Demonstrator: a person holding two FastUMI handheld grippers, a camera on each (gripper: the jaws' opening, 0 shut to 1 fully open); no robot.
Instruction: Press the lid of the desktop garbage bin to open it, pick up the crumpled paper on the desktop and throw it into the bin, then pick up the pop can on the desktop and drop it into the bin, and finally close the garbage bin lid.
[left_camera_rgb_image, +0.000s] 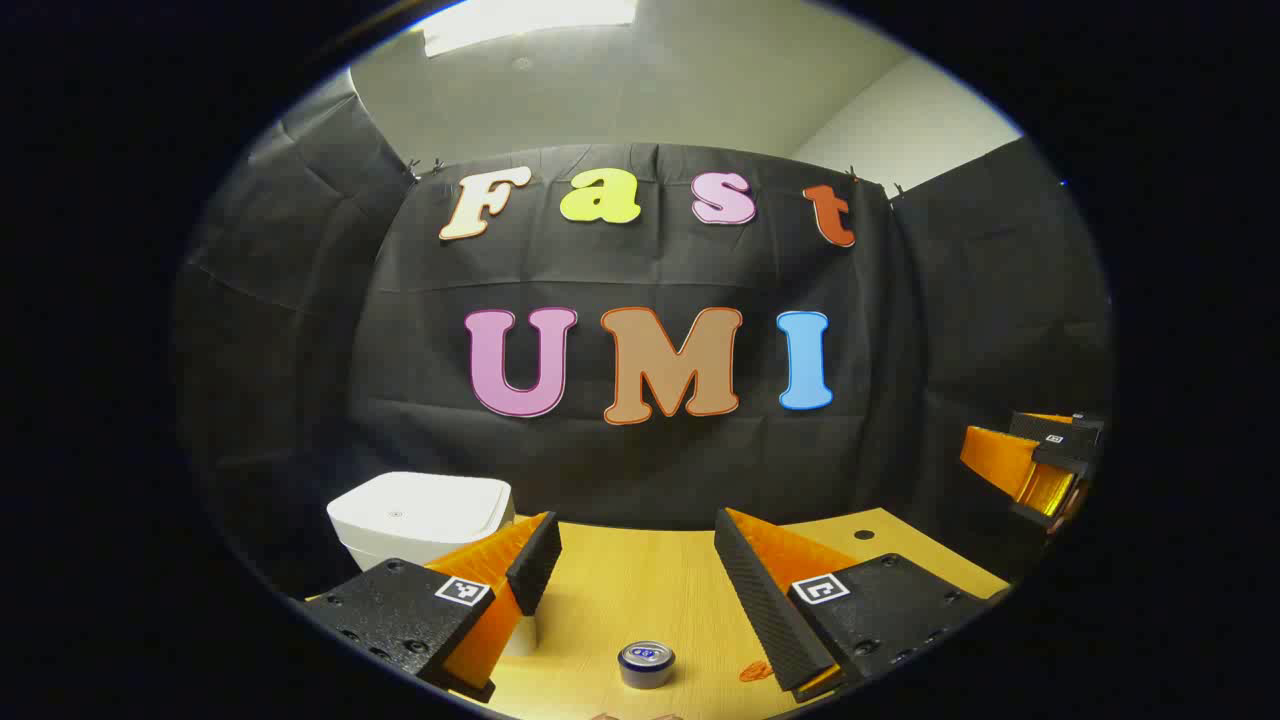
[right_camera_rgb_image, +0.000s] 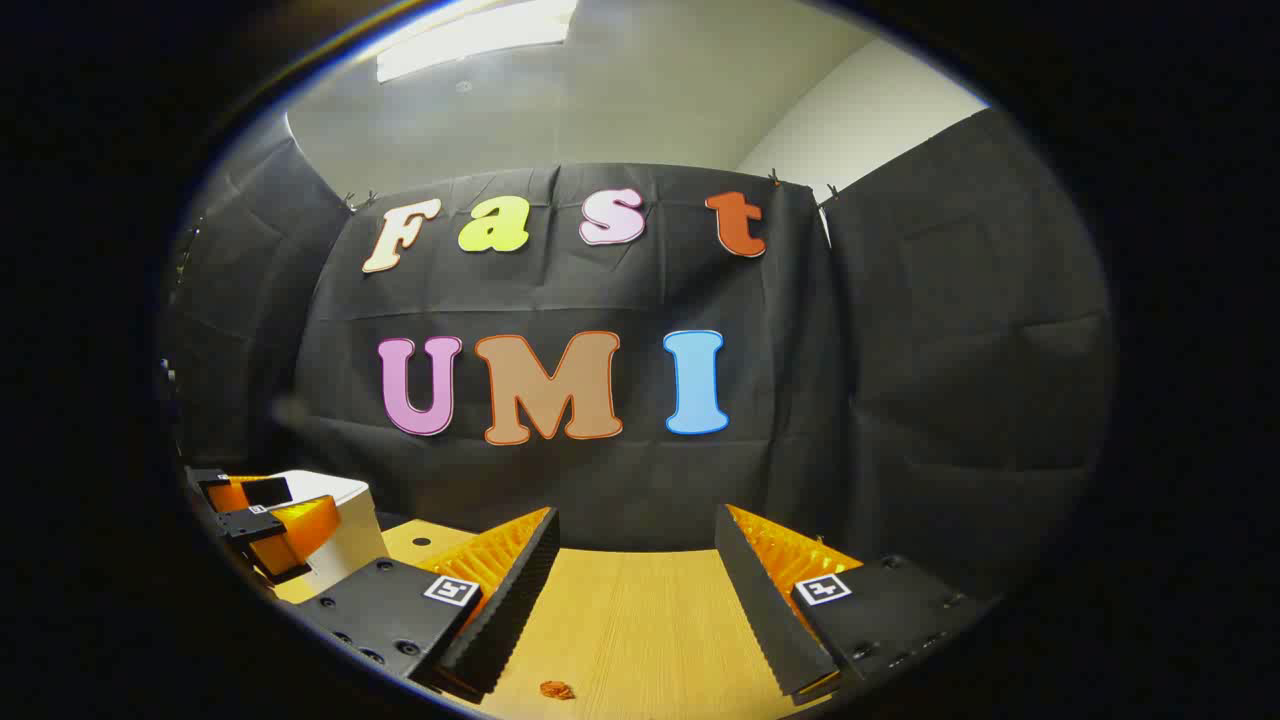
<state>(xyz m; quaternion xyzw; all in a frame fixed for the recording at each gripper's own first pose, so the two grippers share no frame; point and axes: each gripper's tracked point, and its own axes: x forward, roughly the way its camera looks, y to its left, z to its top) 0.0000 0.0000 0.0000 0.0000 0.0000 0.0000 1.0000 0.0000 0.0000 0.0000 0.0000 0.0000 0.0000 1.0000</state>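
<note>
Pop can stands between the parted left gripper fingers

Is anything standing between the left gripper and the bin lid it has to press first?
Nothing visible. In the left gripper view the open left gripper hangs above the desktop, with the white bin, lid closed, ahead on its left. The pop can stands below the fingers, off that path.
</note>
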